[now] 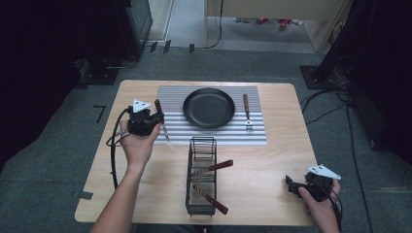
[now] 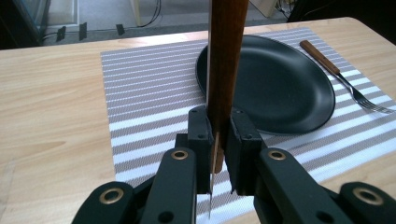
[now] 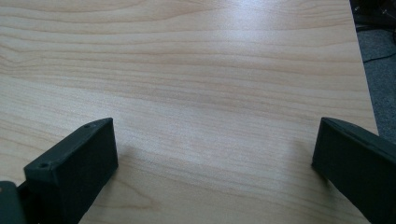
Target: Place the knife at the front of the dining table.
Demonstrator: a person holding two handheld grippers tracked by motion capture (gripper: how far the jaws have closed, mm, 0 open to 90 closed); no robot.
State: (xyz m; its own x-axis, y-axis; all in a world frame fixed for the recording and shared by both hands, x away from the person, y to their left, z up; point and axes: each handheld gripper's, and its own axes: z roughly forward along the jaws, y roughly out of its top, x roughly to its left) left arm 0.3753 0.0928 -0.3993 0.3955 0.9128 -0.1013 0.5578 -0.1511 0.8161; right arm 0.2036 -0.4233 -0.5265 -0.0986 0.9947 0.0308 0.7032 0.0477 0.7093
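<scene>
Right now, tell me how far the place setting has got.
Done: the black plate sits on the striped placemat, with a fork laid on the mat at its right. In hand: the left gripper is shut on a wooden-handled knife above the mat, left of the plate. Left: setting it down; two more wooden-handled utensils lean in the wire basket. The right gripper rests open over the table.
</scene>
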